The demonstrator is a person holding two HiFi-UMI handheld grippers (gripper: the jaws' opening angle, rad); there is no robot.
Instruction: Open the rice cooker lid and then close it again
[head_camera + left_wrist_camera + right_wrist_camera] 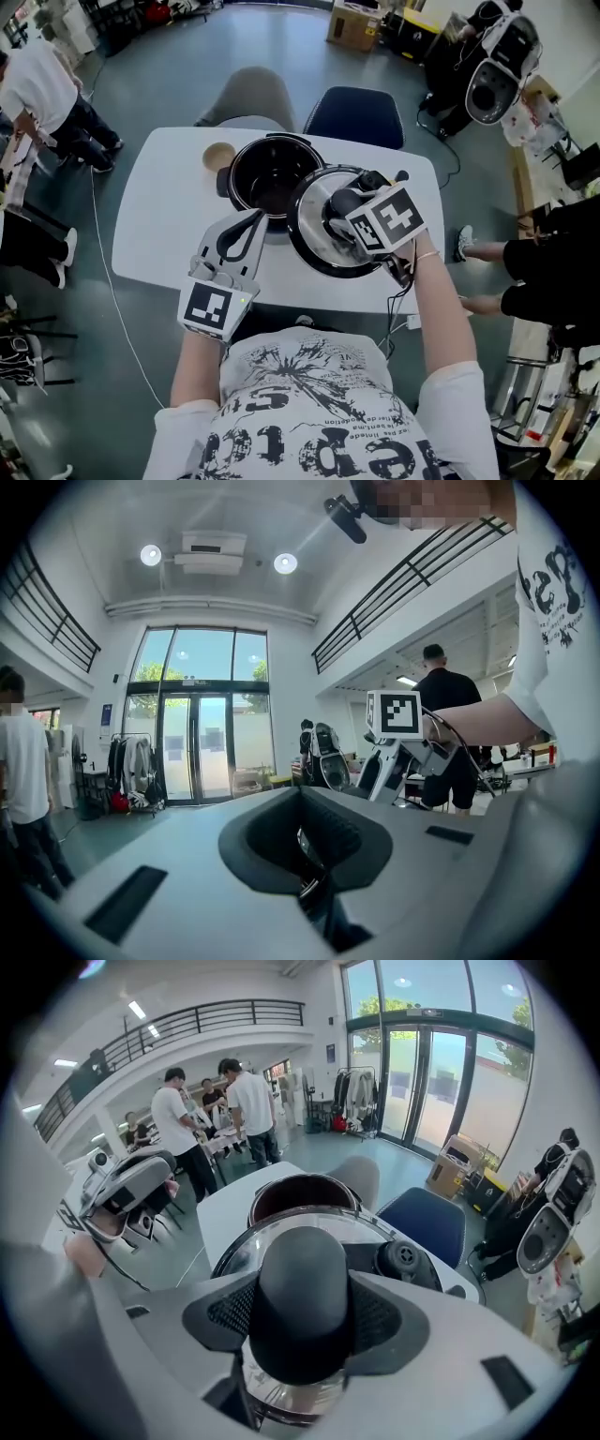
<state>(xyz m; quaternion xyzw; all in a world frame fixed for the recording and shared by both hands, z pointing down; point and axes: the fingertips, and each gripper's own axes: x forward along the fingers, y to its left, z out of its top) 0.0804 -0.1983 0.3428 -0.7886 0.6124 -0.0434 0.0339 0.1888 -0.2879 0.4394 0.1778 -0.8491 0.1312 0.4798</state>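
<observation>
The rice cooker (272, 174) stands on the white table (155, 220) with its dark inner pot uncovered; the pot (302, 1194) also shows in the right gripper view. My right gripper (342, 208) is shut on the black knob (302, 1290) of the glass lid (314, 239) and holds the lid tilted in front of and to the right of the pot. A black steam vent (405, 1258) sits on the lid's rim. My left gripper (246, 230) lies level at the cooker's front left, jaws together (309, 855). I cannot tell whether it touches the cooker.
A small tan bowl (218, 157) sits on the table left of the cooker. A blue chair (354, 114) and a grey chair (253, 94) stand behind the table. People stand at the far left (42, 89) and right (548, 267). A cable (108, 281) trails on the floor.
</observation>
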